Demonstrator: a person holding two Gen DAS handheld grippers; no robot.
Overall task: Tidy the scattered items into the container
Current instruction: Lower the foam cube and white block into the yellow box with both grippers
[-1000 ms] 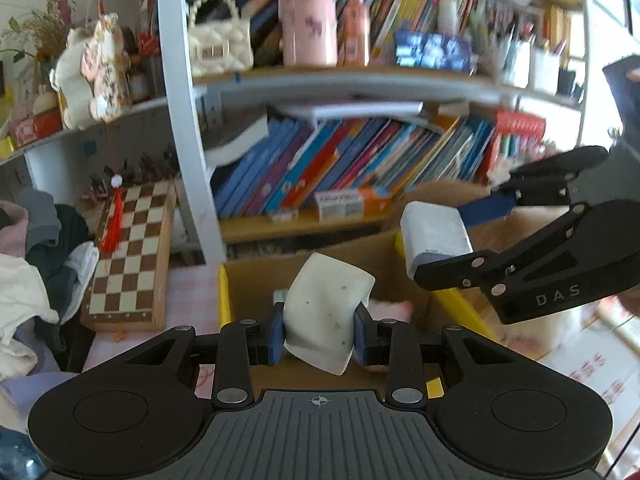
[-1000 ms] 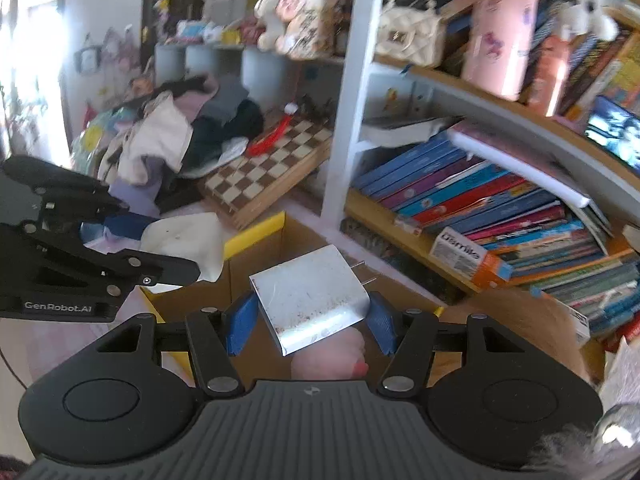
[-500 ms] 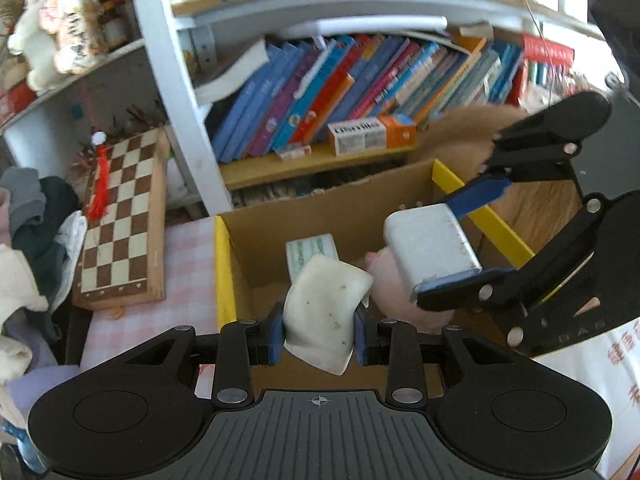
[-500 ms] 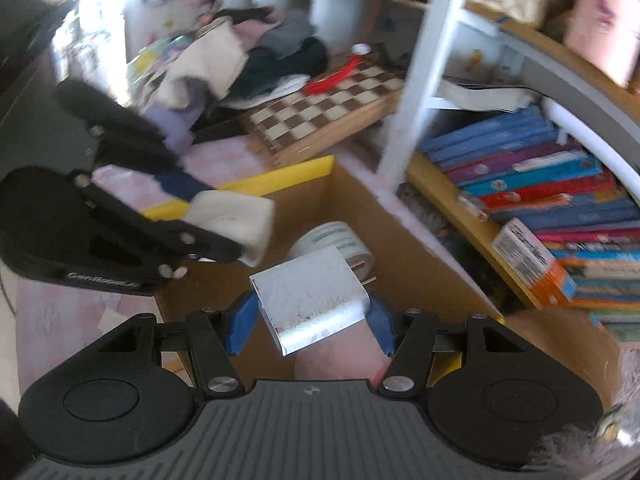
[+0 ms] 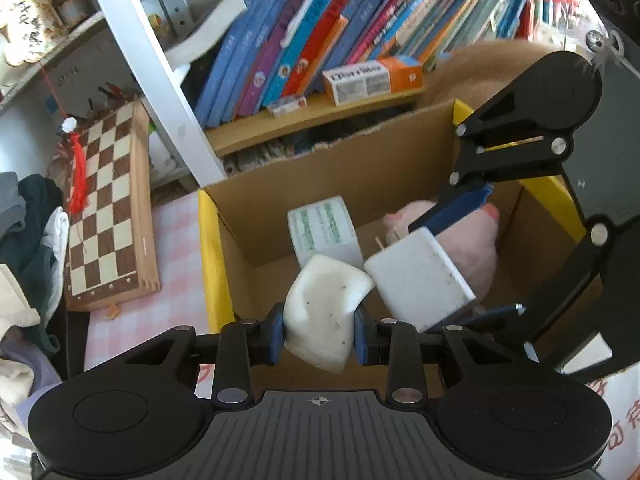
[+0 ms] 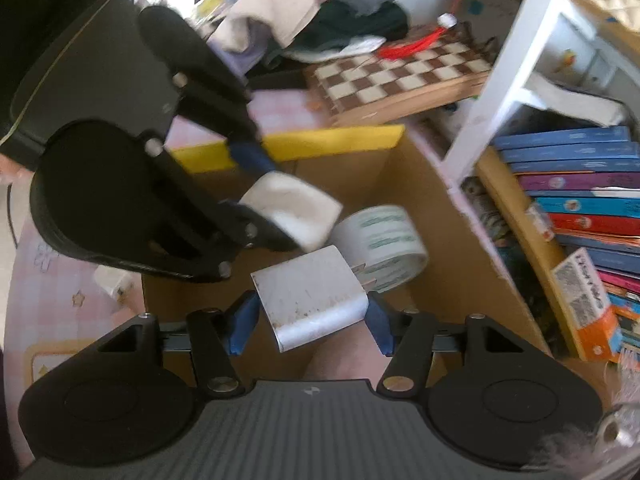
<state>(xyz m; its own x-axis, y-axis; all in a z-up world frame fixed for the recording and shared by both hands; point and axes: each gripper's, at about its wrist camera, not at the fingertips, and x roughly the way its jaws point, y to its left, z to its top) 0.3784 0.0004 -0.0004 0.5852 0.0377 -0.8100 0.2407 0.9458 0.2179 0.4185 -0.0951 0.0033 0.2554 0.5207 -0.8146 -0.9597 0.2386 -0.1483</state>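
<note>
Cardboard box (image 5: pixel 240 216) open-topped, beside chessboard (image 5: pixel 106 208). Inside: pink plush (image 5: pixel 476 248), tape roll (image 5: pixel 324 232). Left hand-held gripper (image 5: pixel 320 330) clenched on white sponge (image 5: pixel 324 312) over box. Right hand-held gripper (image 6: pixel 310 322) clenched on white charger (image 6: pixel 308 300), likewise over box.

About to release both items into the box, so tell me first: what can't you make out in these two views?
- Cardboard box floor, left wrist view: hidden beneath the white sponge and the left hand-held gripper.
- Pink plush toy, left wrist view: mostly covered by the white charger; right wrist view shows only a blurred sliver.
- Tape roll lettering: blurred in both views.
- Right hand-held gripper: the charger's prongs cannot be made out.
</note>
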